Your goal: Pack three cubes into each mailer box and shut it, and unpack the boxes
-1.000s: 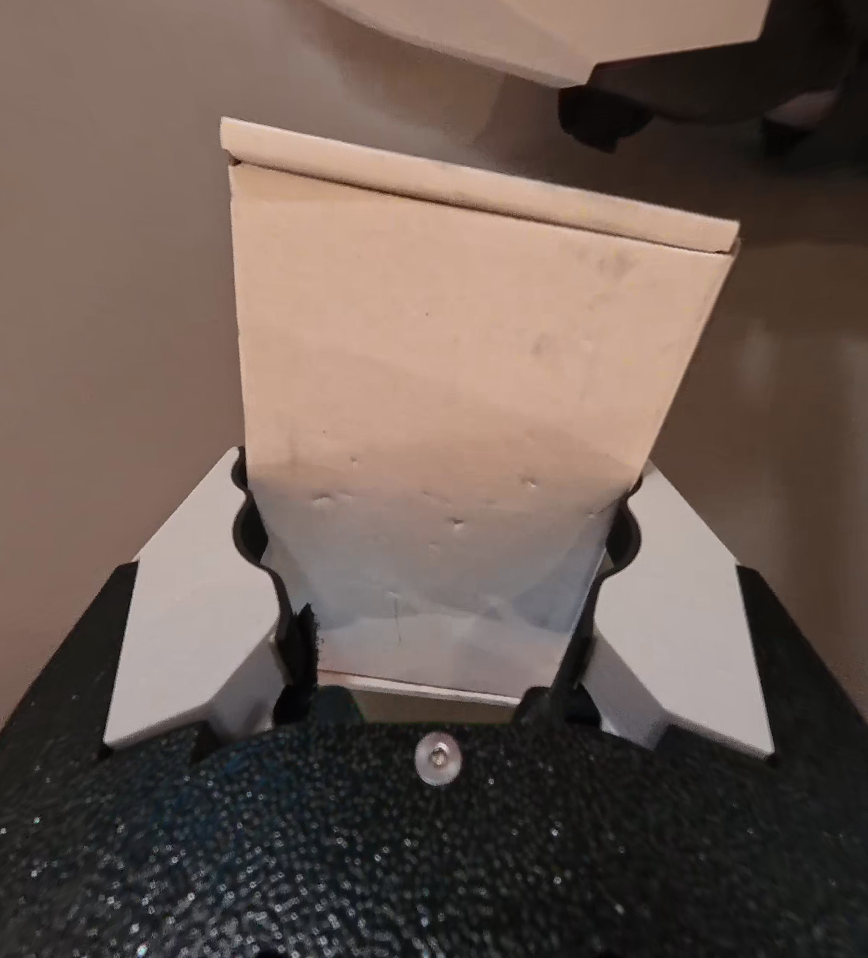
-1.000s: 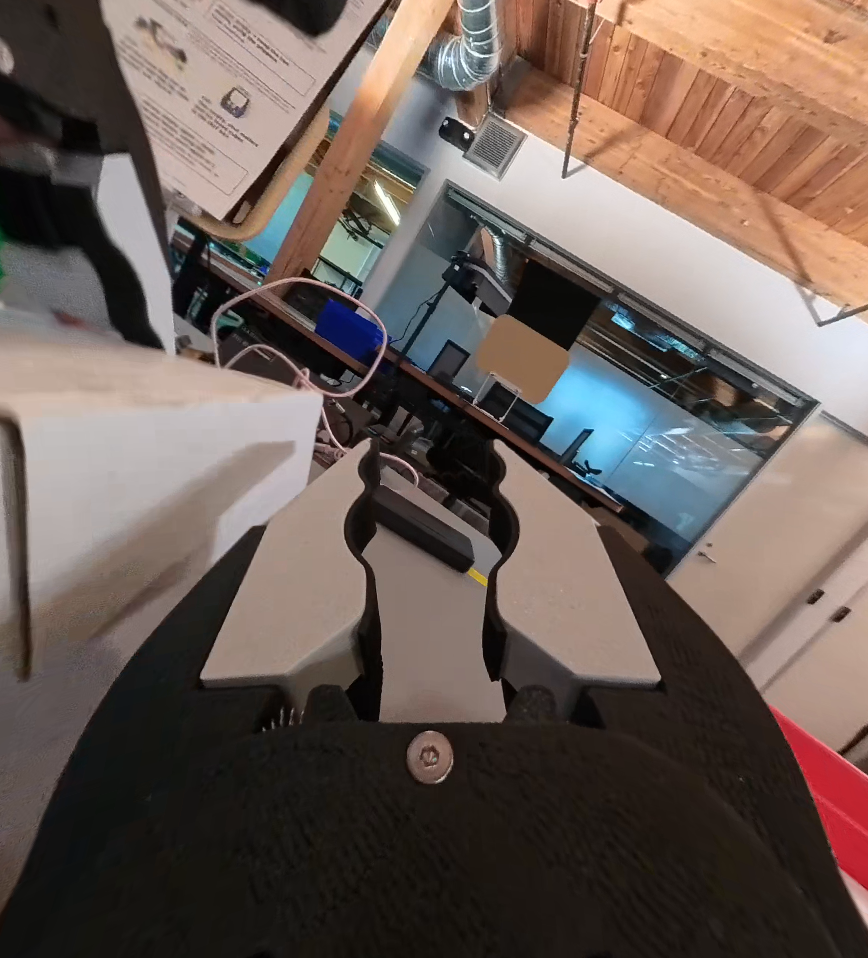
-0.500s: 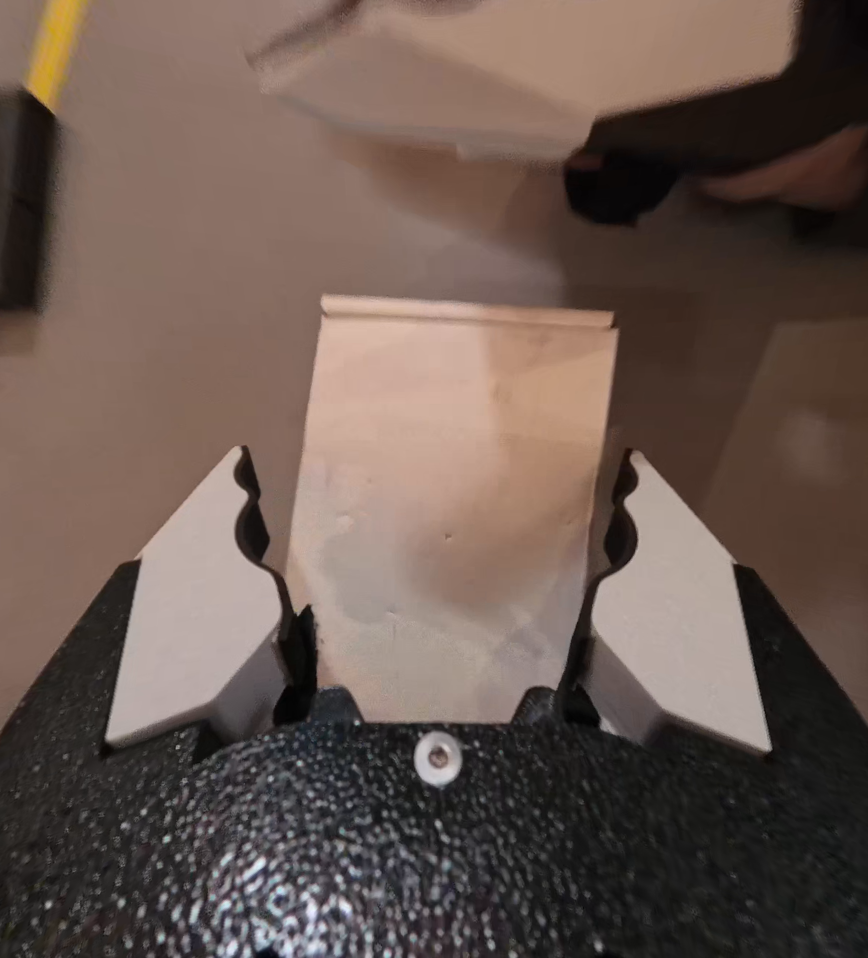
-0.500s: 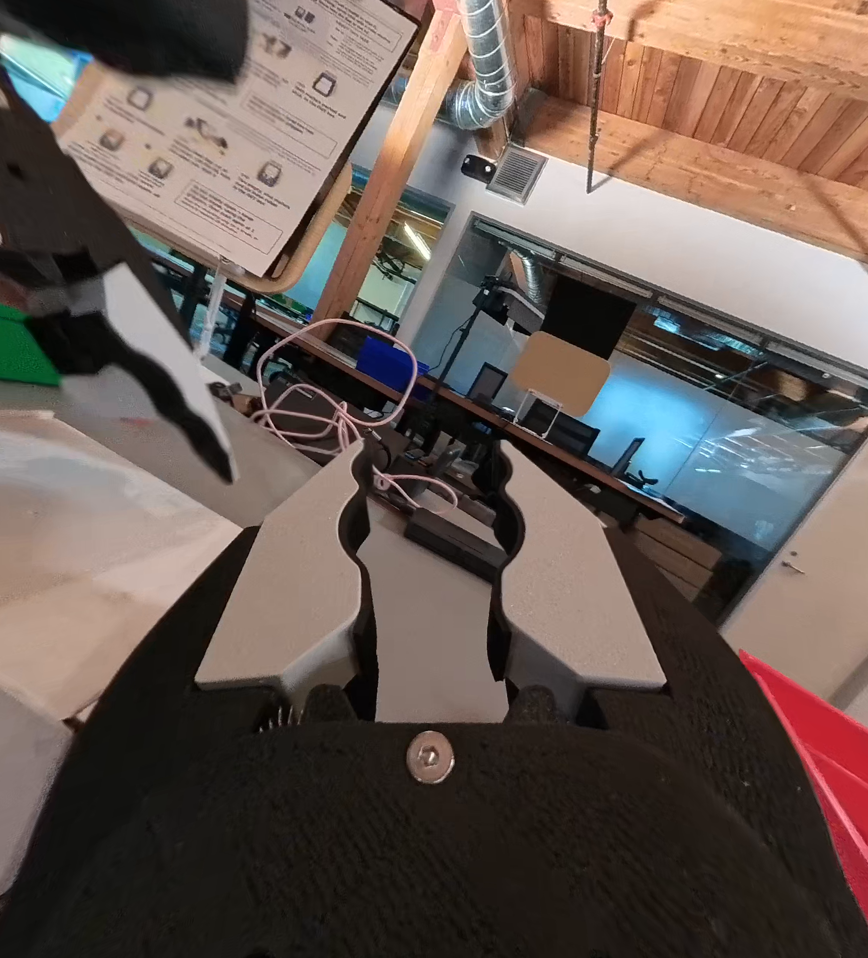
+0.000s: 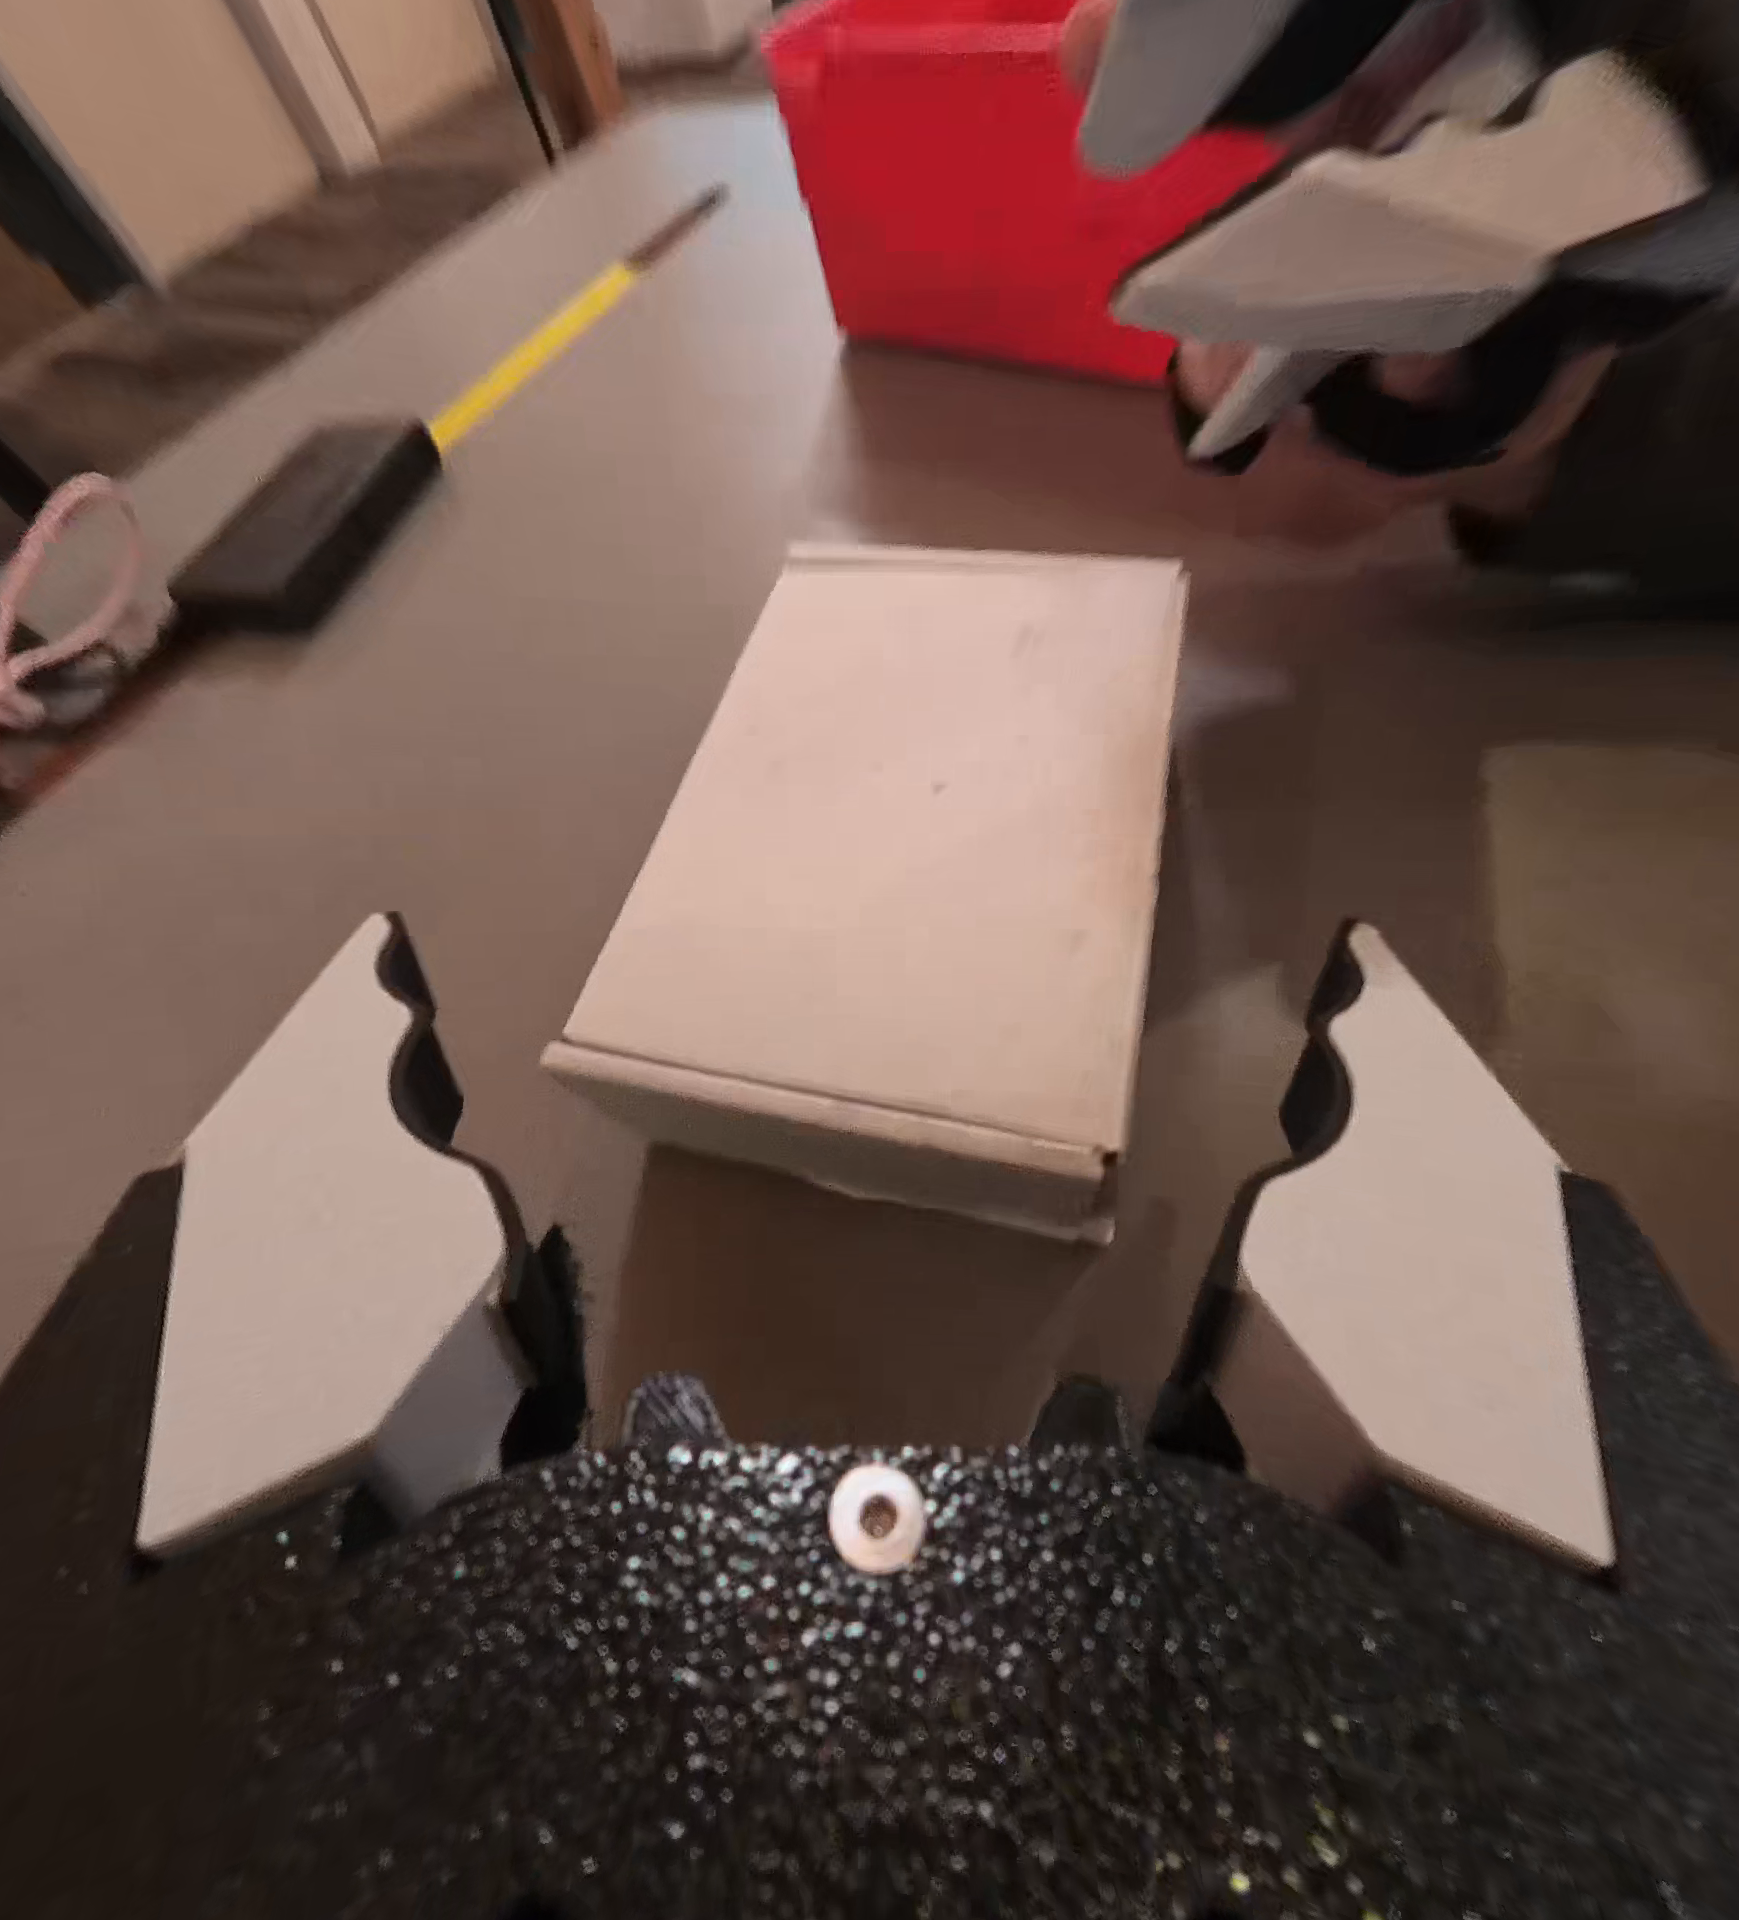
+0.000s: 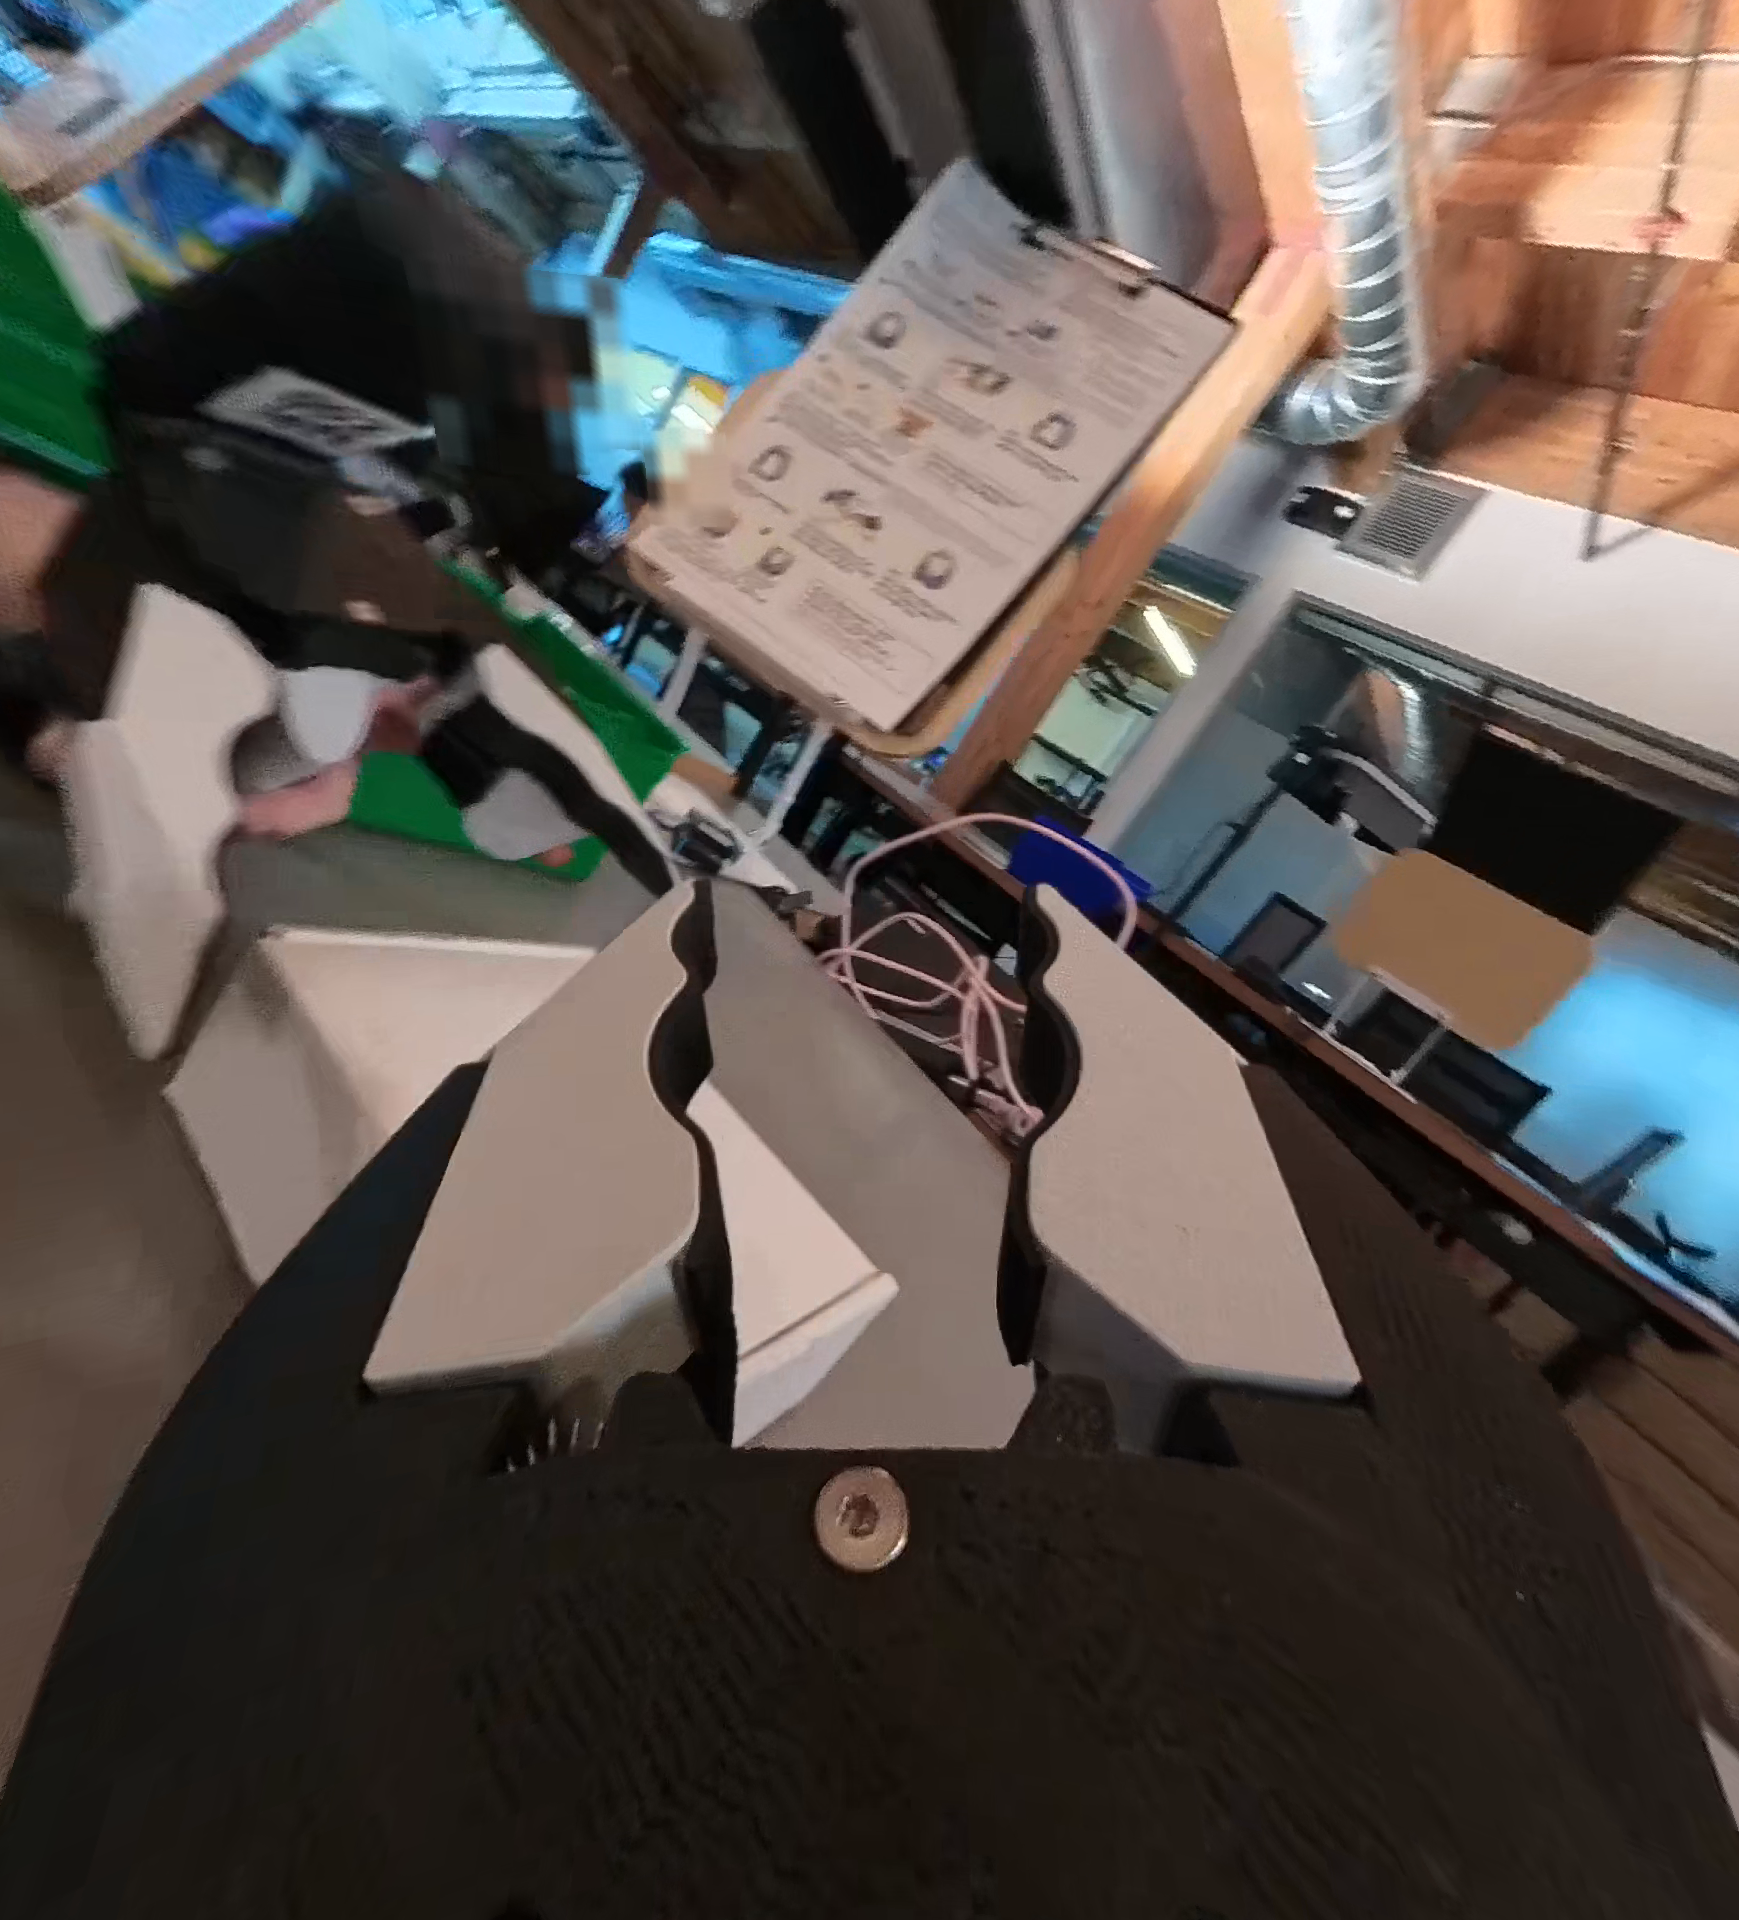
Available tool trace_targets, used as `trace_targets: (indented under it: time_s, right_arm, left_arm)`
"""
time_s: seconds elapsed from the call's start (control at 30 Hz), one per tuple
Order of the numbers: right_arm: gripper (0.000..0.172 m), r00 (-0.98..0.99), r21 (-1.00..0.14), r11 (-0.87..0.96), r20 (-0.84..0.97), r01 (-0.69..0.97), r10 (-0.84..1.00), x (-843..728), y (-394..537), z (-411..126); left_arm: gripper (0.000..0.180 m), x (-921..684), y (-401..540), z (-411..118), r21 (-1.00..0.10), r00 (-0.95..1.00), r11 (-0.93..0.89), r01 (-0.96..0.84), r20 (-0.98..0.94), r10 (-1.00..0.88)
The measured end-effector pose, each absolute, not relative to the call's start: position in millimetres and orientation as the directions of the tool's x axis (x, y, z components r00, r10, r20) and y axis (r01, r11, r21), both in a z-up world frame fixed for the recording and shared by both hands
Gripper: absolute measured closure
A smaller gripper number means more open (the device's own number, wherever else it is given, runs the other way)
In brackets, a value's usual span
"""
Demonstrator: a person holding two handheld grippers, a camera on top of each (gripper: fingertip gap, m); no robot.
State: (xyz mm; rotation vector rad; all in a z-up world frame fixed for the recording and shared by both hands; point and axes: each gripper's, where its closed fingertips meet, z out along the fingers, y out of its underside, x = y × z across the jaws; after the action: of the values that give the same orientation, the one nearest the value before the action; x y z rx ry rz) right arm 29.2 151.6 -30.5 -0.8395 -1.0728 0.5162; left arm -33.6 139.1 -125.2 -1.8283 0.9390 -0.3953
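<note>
Item: one closed mailer box (image 5: 906, 831), pale cardboard, lid down, lying flat on the brown counter (image 5: 429, 831). Position relative to the left gripper (image 5: 870, 935): directly ahead and a little below, centred between the two fingers, its near short end closest to the camera. Long axis: runs away from the left gripper, roughly in line with its fingers, slanted slightly to the right at the far end. Left jaws: spread wide, empty, clear counter visible on both sides between each finger (image 5: 325, 1195) and the box wall, so nothing is gripped. Right gripper (image 6: 870, 904): raised and pointed up and across the room; jaws moderately parted with nothing between them; the box shows pale at its lower left (image 6: 377, 1039), off its line. In the left wrist view the right gripper appears blurred at upper right (image 5: 1364, 260), beside a red bin (image 5: 948, 187). Judgement: the left gripper is the nearer and better aligned; a grasp across the box's short width looks available.
</note>
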Motion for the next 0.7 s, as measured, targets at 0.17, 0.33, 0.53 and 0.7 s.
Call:
trace_targets:
  time_s: [0.17, 0.33, 0.53, 0.7]
  right_arm:
    - [0.111, 0.238, -0.725, 0.682, 0.682, 0.094, 0.692, 14, 121, -57]
    - [0.109, 0.062, -0.553, 0.808, 0.831, 0.204, 0.553, 25, 101, -100]
    - [0.108, -0.025, -0.470, 0.849, 0.872, 0.242, 0.490, 18, 91, -114]
    - [0.109, -0.033, -0.386, 0.869, 0.909, 0.310, 0.416, 18, 95, -116]
  left_arm:
    - [0.051, -33, 135, -146, -0.879, 0.588, -0.189, -0.437, -0.120, -0.800]
    - [0.049, -40, 141, -155, -0.855, 0.614, -0.203, -0.478, -0.160, -0.773]
    - [0.049, -39, 147, -155, -0.865, 0.636, -0.208, -0.456, -0.154, -0.756]
    - [0.051, -39, 150, -149, -0.892, 0.673, -0.257, -0.371, -0.068, -0.736]
